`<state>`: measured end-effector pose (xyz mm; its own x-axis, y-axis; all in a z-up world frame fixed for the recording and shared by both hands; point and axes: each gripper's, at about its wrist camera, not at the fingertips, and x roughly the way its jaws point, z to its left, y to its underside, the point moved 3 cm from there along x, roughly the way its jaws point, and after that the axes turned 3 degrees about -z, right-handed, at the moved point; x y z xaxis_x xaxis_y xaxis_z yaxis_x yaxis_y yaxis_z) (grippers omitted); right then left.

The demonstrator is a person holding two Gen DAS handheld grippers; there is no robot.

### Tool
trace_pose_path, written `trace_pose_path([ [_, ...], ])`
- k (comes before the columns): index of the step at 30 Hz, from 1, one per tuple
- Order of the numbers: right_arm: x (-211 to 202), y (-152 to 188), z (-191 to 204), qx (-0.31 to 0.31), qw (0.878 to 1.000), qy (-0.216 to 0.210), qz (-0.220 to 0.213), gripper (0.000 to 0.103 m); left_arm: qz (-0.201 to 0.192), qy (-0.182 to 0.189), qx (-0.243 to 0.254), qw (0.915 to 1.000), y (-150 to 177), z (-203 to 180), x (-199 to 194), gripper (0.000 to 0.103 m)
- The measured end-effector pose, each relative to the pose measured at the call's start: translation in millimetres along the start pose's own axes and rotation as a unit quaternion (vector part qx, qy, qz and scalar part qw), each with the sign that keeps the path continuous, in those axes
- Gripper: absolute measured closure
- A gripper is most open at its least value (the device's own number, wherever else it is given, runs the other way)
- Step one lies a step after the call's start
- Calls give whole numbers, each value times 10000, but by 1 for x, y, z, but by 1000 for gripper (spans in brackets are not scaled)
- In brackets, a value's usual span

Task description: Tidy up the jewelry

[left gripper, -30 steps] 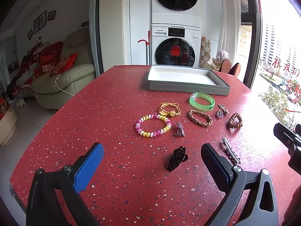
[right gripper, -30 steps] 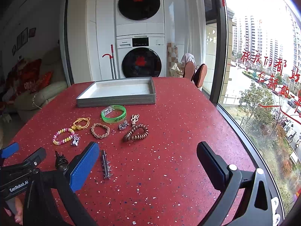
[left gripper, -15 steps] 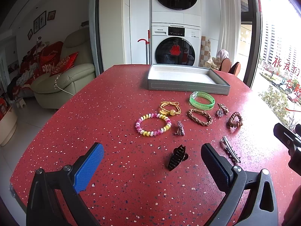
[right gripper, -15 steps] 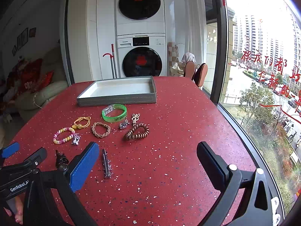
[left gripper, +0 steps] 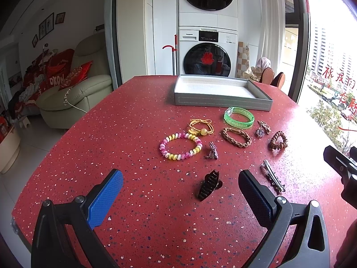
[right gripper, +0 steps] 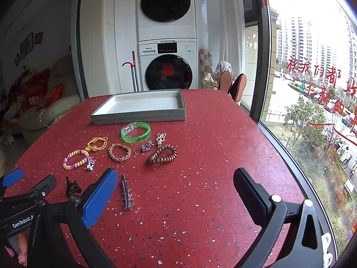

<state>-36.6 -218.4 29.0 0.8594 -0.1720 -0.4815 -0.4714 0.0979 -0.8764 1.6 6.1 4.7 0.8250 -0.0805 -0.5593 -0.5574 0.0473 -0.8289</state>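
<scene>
My left gripper [left gripper: 180, 186] was spread wide over the red table [left gripper: 116, 138], holding nothing; the dark claw clip [left gripper: 208, 185] lay between its fingers. My right gripper [right gripper: 175, 189] was equally wide and empty, the silver clip [right gripper: 126, 192] just beside its blue finger [right gripper: 100, 197]. Bracelets lay before the grey tray [left gripper: 223, 101].

The left wrist view sits low over the near edge of the red counter [left gripper: 125, 129], behind the left tool [left gripper: 180, 187], facing the far grey tray [left gripper: 223, 102] and stacked washing machines [left gripper: 207, 53]. The right wrist view, behind the right tool [right gripper: 176, 186], stands further right, nearer the window [right gripper: 312, 78], facing the same way. Both views share the tray, the green bangle [left gripper: 239, 117] [right gripper: 135, 132] and the washers; each catches the other tool at its edge.
</scene>
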Motion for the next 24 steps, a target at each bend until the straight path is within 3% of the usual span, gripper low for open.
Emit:
trace_pose_path([
  [24, 1, 3, 1, 8, 10000, -29, 88, 0, 48, 17, 47, 10000, 2, -3, 1, 0],
])
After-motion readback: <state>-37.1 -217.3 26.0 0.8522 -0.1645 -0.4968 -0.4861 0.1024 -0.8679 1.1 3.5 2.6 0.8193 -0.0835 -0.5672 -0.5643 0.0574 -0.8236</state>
